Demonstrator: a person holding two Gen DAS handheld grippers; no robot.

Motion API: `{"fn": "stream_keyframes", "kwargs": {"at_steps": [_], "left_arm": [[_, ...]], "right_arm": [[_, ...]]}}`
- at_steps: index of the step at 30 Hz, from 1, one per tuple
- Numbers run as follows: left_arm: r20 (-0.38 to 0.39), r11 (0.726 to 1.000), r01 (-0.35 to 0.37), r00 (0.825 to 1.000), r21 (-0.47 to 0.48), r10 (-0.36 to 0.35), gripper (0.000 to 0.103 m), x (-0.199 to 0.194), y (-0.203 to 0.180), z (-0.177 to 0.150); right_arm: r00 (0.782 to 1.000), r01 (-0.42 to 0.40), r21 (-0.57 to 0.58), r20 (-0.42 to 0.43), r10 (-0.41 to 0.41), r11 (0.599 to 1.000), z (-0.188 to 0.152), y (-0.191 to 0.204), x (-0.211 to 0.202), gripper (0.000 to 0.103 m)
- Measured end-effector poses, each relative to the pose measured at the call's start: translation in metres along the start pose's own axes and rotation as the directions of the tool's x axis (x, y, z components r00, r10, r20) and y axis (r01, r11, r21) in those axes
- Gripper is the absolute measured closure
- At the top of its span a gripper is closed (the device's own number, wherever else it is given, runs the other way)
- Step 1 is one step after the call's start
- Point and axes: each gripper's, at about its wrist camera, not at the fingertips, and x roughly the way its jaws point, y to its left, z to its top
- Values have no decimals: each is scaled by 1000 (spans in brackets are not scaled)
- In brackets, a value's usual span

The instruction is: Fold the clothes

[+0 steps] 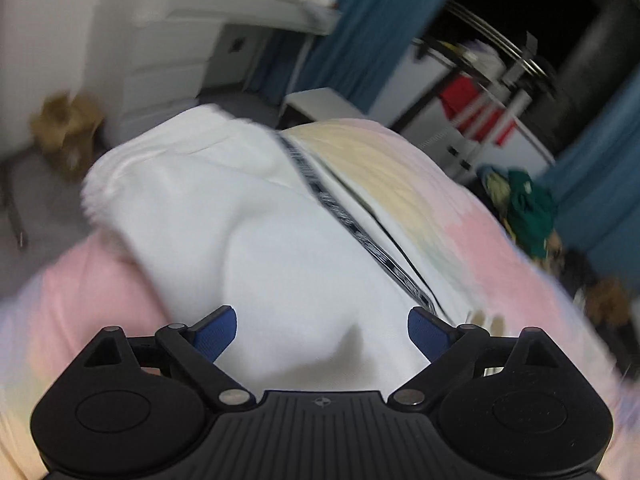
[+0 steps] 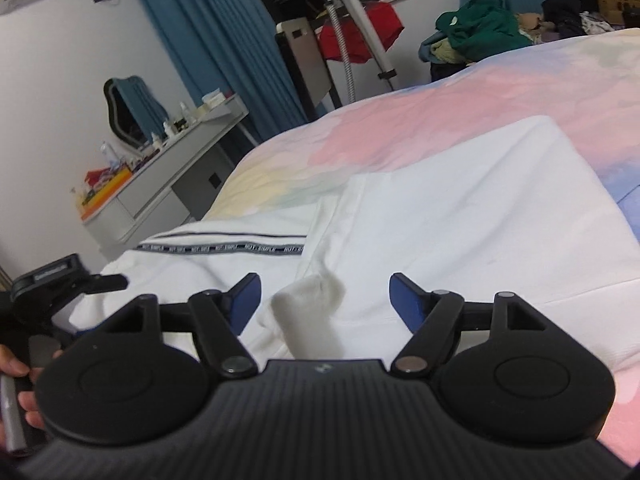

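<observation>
- Mostly open room: white cotton garment with a dark lettered stripe [image 2: 460,216] lies spread on the pastel pink-yellow-blue bedspread [image 2: 440,120], bare cover beyond its far and right edges; bed edge drops off at left toward a grey dressing table [image 2: 180,184].
- Right tongs [image 2: 325,300] spread wide, blue pads [image 2: 404,296] apart, gripping nothing; a raised white fabric bump [image 2: 312,312] sits between them, not pinched.
- Left tongs [image 1: 322,334] also wide open, hovering low over the white garment [image 1: 240,220], pads [image 1: 216,332] clear of cloth as far as the blur lets me tell.
- Right view only: the left tongs' black body [image 2: 60,284] at the garment's left edge, a hand [image 2: 22,384] on its grip, mirror, green clothes pile [image 2: 480,28].
- Left view only: brown cardboard box [image 1: 66,132] on the floor, white drawers; frame is motion-blurred.
- Garment: partly folded, one flap laid over, stripe [image 1: 348,224] running along a seam, soft wrinkles.
</observation>
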Motion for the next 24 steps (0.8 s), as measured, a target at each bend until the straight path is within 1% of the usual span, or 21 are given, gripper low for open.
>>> {"fn": "stream_keyframes", "kwargs": {"at_steps": [2,5,8,10,12,14,15,18,20,22,24], "left_arm": [[-21,996,-12,1000,-83,10,9,-1,15,10],[-60,986,-5,998,-169,-5,9,2,35,22],[-97,972,4,995,-236,-28,9,8,50,28],[-95,959,12,995,-282,-40,11,9,59,29],[-78,945,34,995,-325,-62,11,3,67,26],[-52,926,63,995,-373,-89,11,-6,75,23],[-39,915,79,994,-396,-102,9,-11,80,21],[-31,913,35,998,-405,-52,8,-11,84,22],[-27,912,3,999,-410,-16,5,-12,87,23],[-24,909,-28,1000,-415,20,5,-12,90,24],[-29,907,-46,999,-420,37,7,4,93,28]], "right_arm": [[1000,6,5,-3,-6,1000,1,-1,0,30],[1000,25,10,-9,-24,1000,1,-1,2,30],[996,83,-10,26,-83,996,-2,4,3,30],[988,142,-63,74,-137,988,-4,11,2,30],[980,180,-128,109,-167,975,-5,17,2,30],[977,201,-156,105,-186,967,-6,18,5,30],[977,206,-152,92,-194,967,-6,16,8,30],[977,213,-89,28,-211,973,-4,3,17,30],[976,217,-49,-9,-218,975,-2,-7,22,30],[977,211,-6,-21,-211,977,-3,-16,25,31],[979,205,20,-23,-205,978,-4,-20,26,31]]}}
